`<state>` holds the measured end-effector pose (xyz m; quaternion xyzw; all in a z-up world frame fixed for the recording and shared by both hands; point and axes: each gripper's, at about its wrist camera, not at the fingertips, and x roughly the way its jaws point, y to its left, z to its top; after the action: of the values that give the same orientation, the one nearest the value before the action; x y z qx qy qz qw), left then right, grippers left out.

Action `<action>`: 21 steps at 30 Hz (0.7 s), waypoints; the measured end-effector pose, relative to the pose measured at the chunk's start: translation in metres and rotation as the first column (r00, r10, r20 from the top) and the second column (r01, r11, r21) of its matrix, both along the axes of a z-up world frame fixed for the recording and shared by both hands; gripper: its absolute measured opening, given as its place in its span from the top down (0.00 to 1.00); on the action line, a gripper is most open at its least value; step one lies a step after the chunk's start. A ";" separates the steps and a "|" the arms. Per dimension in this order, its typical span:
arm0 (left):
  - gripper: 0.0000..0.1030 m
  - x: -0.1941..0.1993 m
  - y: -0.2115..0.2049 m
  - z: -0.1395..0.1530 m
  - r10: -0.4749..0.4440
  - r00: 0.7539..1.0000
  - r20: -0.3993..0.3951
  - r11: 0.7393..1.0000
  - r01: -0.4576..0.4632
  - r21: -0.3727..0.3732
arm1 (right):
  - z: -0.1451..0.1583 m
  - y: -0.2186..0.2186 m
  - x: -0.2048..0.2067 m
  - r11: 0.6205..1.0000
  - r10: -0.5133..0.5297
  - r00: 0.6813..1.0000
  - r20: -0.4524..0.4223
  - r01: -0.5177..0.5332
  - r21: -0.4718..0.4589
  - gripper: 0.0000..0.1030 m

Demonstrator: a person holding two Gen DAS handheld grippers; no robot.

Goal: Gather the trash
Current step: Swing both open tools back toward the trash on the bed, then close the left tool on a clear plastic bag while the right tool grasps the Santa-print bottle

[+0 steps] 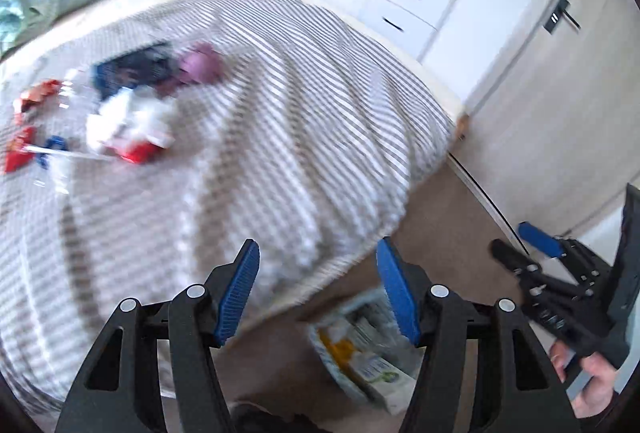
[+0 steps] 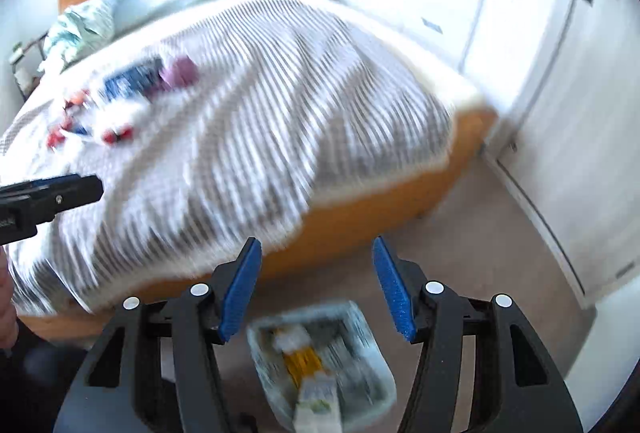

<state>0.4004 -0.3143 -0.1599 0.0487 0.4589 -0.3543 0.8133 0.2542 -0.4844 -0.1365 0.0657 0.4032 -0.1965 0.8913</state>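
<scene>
Partly done: pale bin (image 2: 320, 361) below both wide, empty tools (image 1: 318, 289) (image 2: 316, 285) is part-filled; coloured wrappers (image 1: 120, 105) ahead on striped bed (image 1: 280, 113) are left uncollected.

My left gripper (image 1: 318, 291) and right gripper (image 2: 316, 289) look alike: black moulded plastic arms with triangular cut-outs, silver round rivets at the pivots, and ribbed blue pads (image 1: 240, 293) lining the fingers. Seen side-on from the left camera, the right unit shows black linkage bars, small screws and a blue pad.
</scene>
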 end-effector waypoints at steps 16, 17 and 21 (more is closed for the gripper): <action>0.43 0.195 0.237 -0.005 0.531 0.838 -0.124 0.824 -0.545 -0.154 | 0.046 0.111 0.135 0.981 0.195 0.968 0.160 -0.191 -0.041 0.45; 0.43 0.200 0.232 -0.013 0.504 0.850 -0.150 0.839 -0.524 -0.145 | 0.046 0.119 0.145 0.977 0.211 0.963 0.166 -0.207 -0.041 0.45; 0.43 0.212 0.194 -0.047 0.439 0.874 -0.207 0.885 -0.460 -0.066 | 0.051 0.150 0.181 0.963 0.269 0.944 0.192 -0.267 -0.035 0.45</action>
<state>0.6126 -0.1206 -0.2066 -0.1388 0.5107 -0.1837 0.8284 0.4350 -0.3347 -0.0854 0.0256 0.3182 -0.0676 0.9453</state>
